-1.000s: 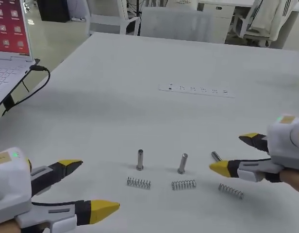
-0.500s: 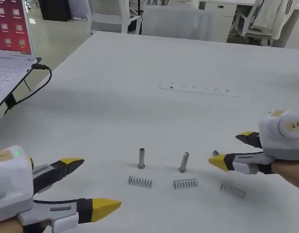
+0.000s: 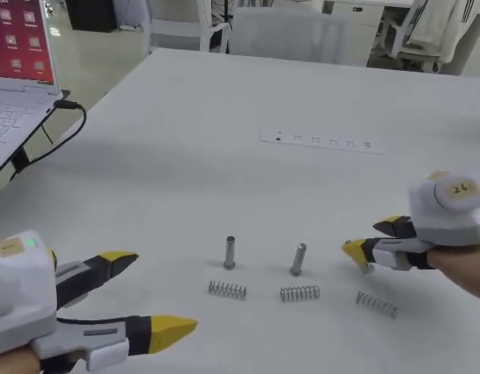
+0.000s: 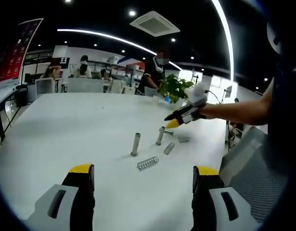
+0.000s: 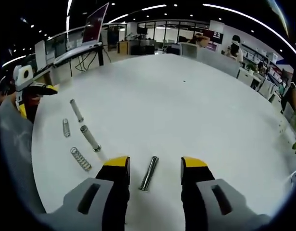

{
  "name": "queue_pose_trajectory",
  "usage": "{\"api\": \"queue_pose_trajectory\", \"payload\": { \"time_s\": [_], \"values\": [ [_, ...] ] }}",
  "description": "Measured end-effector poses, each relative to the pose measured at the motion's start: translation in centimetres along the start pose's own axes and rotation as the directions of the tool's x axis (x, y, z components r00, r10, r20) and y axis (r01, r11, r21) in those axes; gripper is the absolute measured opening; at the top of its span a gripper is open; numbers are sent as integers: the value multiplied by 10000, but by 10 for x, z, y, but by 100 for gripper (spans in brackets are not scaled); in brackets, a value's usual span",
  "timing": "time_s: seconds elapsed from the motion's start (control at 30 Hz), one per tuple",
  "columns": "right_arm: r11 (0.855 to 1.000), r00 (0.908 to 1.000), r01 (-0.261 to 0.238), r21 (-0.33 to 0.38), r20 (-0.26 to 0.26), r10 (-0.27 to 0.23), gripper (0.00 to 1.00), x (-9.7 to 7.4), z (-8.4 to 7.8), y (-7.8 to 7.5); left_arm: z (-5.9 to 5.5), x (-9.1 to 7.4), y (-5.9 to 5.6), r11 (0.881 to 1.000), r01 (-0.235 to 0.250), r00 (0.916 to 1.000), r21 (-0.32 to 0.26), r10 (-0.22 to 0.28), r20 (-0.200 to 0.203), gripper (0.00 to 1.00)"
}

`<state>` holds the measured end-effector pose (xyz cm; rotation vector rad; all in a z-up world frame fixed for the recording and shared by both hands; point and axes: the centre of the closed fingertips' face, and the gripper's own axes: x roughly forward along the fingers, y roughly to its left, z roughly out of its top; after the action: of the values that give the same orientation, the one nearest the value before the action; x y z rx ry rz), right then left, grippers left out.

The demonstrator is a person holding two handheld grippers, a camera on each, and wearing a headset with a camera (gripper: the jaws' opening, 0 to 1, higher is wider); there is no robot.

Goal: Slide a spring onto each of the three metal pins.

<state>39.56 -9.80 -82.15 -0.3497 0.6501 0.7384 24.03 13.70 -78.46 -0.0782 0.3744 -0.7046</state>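
While the right tool (image 3: 370, 238) hung wide open at frame right w/ the third pin (image 5: 149, 173) lying flat btwn its jaws, ungripped, the left pin (image 3: 229, 252) and middle pin (image 3: 298, 259) stood upright mid-frame, springs (image 3: 300, 293) loose on the tabletop (image 3: 224, 156) just below. Left tool (image 3: 156, 290), lower left, gaped wide too.

Three metal pins: a left upright pin (image 3: 230, 252) and a right upright pin (image 3: 299, 259) stand side by side near the table's front, and a lying pin (image 5: 149, 173) is at the right.

Three springs in a near row: left spring (image 3: 227, 290), middle spring (image 3: 300, 293), right spring (image 3: 376, 304).

Two grippers: left gripper (image 3: 164, 290) and right gripper (image 3: 368, 236).

One laptop (image 3: 14, 78) at the far left and one power strip (image 3: 323, 142) farther back.

Beyond the table are perhaps three chairs, too cropped to count surely.
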Motion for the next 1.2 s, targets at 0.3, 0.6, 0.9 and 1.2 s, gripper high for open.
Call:
{"api": "queue_pose_trajectory", "payload": {
  "time_s": [0.3,0.6,0.9,1.2],
  "values": [
    [10000,9984,18,-16,-570,-19,25,6,-3,6,0,-1,0,10000,6,10000,-27,-6,11,80],
    [9997,9933,90,231,-1154,-63,19,13,-9,9,0,-1,0,10000,4,10000,-24,-4,6,79],
    [9990,9882,184,403,-1530,-120,14,19,-12,7,-1,-1,0,10000,55,10000,-67,-55,4,78],
    [9982,9826,217,565,-1852,-109,12,24,-16,5,-1,-2,0,9999,61,10000,-82,-61,3,78]
  ]
}}
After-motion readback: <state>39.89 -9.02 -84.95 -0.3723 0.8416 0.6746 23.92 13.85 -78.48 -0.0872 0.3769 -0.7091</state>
